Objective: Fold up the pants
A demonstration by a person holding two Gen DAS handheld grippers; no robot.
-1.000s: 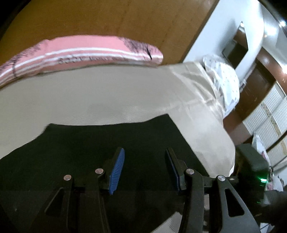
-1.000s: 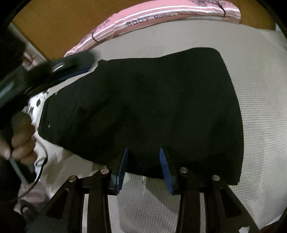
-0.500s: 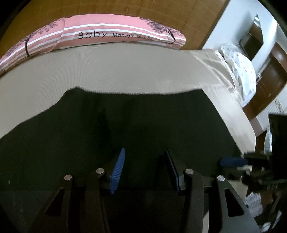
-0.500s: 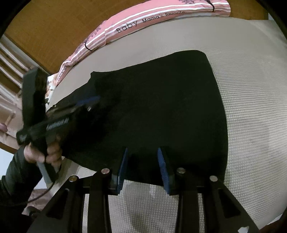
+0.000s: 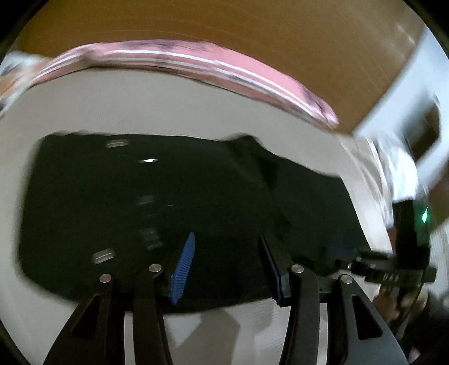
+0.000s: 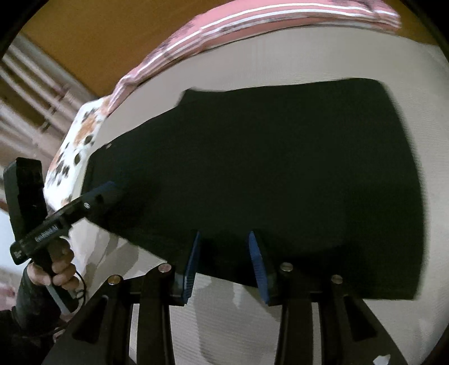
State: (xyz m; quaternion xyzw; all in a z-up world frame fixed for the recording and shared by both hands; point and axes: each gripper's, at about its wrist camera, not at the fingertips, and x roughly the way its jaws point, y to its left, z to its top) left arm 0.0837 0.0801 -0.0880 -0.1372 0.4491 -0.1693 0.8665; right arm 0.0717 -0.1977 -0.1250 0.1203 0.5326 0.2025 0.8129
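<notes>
Nearest in the left wrist view, the left gripper (image 5: 226, 262) points down over the near edge of the black pants (image 5: 168, 210); its blue-padded jaws stand moderately apart with nothing between them, above the dark cloth. To the right in this view, the right gripper (image 5: 341, 254) reaches in over the near right part of the garment, held by a hand (image 5: 393, 304) that is only partly seen; the frame is blurred.

In the right wrist view, the right gripper (image 6: 224, 262) likewise hovers at the near hem of the pants (image 6: 280, 174), its jaws narrowly parted and empty. At the left of this view a hand (image 6: 53, 269) grasps the handle of the left gripper (image 6: 108, 192), whose tip lies over the left end of the garment; whether it touches the cloth cannot be told.

The pants lie flat as a broad dark slab on the beige bed surface (image 6: 308, 331). Beyond them a pink striped pillow (image 5: 213, 63) runs along the far edge, against a brown headboard (image 5: 224, 25). A spotted white cloth (image 6: 73, 148) lies at the left corner.
</notes>
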